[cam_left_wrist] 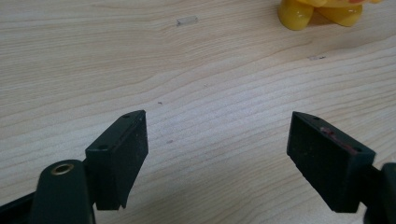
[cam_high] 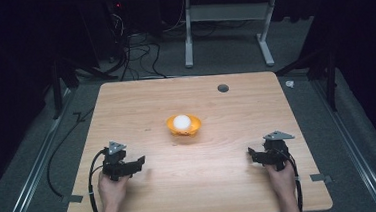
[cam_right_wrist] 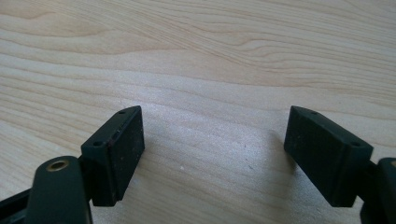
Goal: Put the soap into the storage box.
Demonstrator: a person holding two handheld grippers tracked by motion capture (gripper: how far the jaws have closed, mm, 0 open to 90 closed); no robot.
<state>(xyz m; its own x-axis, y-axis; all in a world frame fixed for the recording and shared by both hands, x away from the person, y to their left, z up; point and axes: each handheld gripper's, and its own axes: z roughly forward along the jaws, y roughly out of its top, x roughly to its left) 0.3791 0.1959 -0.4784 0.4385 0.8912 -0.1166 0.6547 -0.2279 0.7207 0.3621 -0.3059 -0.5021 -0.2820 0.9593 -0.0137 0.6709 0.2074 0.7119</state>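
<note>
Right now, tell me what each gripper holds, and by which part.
Nothing is held. The left gripper and right gripper both stand open over bare table, with the yellow bowl apart from them.

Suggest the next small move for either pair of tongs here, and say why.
Probably ease the left tongs forward and rightward toward the orange bowl holding the white ball. Both the left and the right tongs are open and empty, resting low over the wooden table, and the bowl sits apart between them, untouched.
</note>
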